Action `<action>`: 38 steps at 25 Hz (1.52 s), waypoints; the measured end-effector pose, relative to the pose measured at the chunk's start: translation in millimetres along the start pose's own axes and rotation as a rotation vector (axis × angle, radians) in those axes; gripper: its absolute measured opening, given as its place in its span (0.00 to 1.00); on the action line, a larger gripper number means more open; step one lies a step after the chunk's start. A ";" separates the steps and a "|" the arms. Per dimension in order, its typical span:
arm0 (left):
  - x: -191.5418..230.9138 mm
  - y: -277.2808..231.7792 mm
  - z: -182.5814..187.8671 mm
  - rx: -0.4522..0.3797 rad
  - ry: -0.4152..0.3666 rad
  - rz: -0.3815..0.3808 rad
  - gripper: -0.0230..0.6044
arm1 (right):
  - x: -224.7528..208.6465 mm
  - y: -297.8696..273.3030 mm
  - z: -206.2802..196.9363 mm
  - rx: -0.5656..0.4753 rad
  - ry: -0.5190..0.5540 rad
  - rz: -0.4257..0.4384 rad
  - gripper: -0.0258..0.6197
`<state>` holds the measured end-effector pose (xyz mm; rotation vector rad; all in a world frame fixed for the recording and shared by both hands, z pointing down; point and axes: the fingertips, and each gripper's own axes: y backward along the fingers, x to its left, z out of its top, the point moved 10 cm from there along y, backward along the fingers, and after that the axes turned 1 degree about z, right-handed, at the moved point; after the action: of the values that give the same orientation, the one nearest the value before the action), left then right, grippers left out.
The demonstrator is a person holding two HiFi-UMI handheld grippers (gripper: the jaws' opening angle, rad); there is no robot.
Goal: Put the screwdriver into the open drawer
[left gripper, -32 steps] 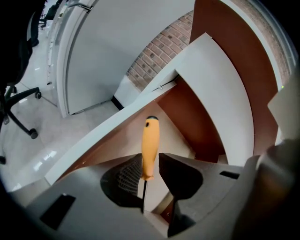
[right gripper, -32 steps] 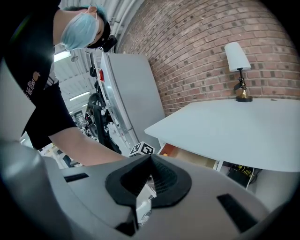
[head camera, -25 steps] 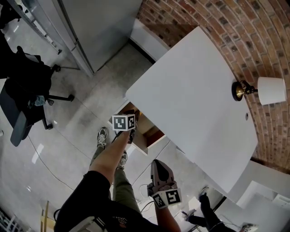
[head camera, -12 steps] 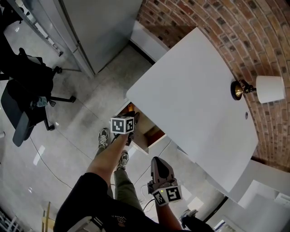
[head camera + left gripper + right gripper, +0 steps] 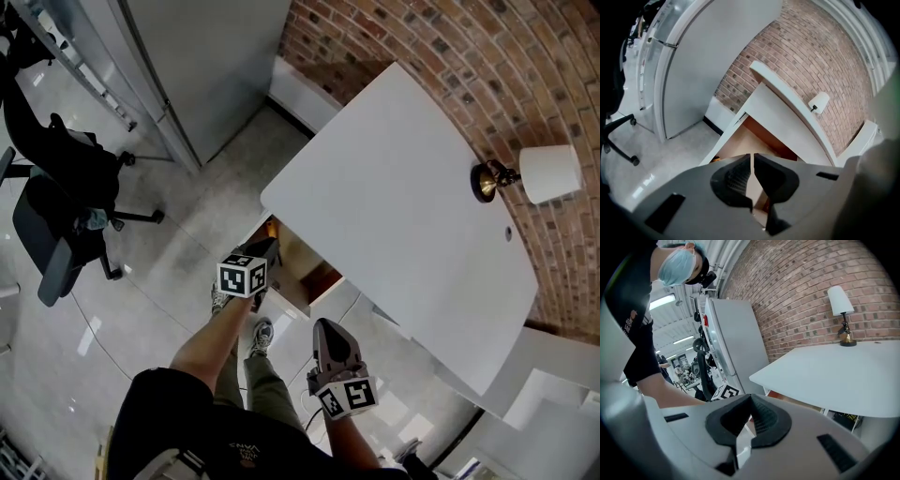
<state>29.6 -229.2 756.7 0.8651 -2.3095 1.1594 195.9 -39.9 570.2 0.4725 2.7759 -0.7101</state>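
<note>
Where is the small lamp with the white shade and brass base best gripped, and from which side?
Probably the thin dark stem between the white shade and round brass base: it stands upright and looks narrow enough for a gripper. Come from over the white desk, since the red brick wall is close behind.

My left tongs (image 5: 266, 249) and right tongs (image 5: 330, 330) are grey with black ribbed pads, and each cube carries black-and-white square markers. Ahead of the left tongs the drawer (image 5: 302, 265) is warm orange-brown inside, under a plain white table (image 5: 403, 187). Beyond both are a red-brown brick wall (image 5: 441, 47) with pale mortar and a lamp (image 5: 548, 172) with a white shade and brass foot, and below them the floor (image 5: 169, 253) is glossy pale grey.
</note>
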 end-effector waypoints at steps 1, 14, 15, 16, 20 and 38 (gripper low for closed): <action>-2.3 7.4 2.0 -0.013 -0.011 0.000 0.08 | 0.7 0.9 1.1 -0.006 0.001 0.002 0.03; -55.8 118.5 16.9 -0.156 -0.137 -0.023 0.05 | 12.6 27.7 22.5 -0.072 0.056 0.064 0.03; -60.8 127.6 18.8 -0.167 -0.151 -0.027 0.05 | 13.8 30.0 25.2 -0.079 0.063 0.070 0.03; -66.1 136.5 20.8 -0.180 -0.166 -0.031 0.05 | 14.7 32.4 27.7 -0.085 0.069 0.077 0.03; -87.6 172.4 28.4 -0.238 -0.216 -0.034 0.05 | 18.0 42.9 36.4 -0.106 0.093 0.102 0.03; -156.0 298.5 26.4 -0.402 -0.361 0.029 0.05 | 31.5 90.0 70.1 -0.184 0.173 0.171 0.03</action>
<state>-65.1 -59.8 480.2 0.9433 -2.7174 0.5414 210.0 7.6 462.8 0.7539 2.8769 -0.3872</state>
